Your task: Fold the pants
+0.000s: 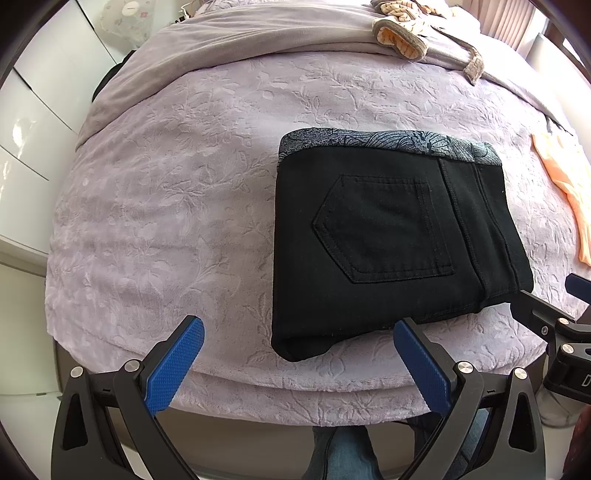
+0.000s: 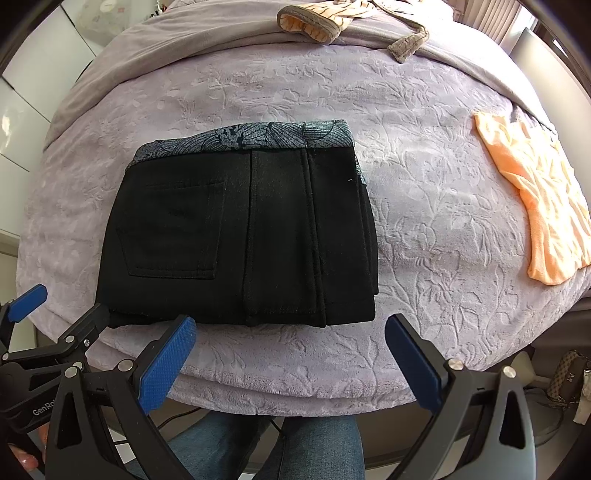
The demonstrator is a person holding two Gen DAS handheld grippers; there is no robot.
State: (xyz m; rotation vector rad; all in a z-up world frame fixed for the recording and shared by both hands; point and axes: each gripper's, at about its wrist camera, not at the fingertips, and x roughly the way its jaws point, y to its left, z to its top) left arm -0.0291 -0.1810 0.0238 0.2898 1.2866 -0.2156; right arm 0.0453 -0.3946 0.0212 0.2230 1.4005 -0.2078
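Black pants point(image 1: 388, 240) point(image 2: 240, 229) lie folded into a compact rectangle on the lavender embossed bedspread point(image 1: 166, 221) point(image 2: 424, 221). A back pocket faces up, and a grey-blue floral band runs along the far edge. My left gripper point(image 1: 298, 326) is open just short of the fold's near left corner, holding nothing. My right gripper point(image 2: 291, 321) is open at the near edge of the fold, also holding nothing. Each gripper shows in the other's view: the right gripper point(image 1: 554, 295) by the near right corner, the left gripper point(image 2: 69, 301) by the near left corner.
An orange garment point(image 1: 569, 192) point(image 2: 539, 206) lies on the right side of the bed. A striped orange and taupe garment point(image 1: 406, 29) point(image 2: 314, 18) rests on a grey cover at the back. White cabinets point(image 1: 33, 110) stand on the left. A person's jeans-clad legs point(image 2: 295, 443) are below the bed's near edge.
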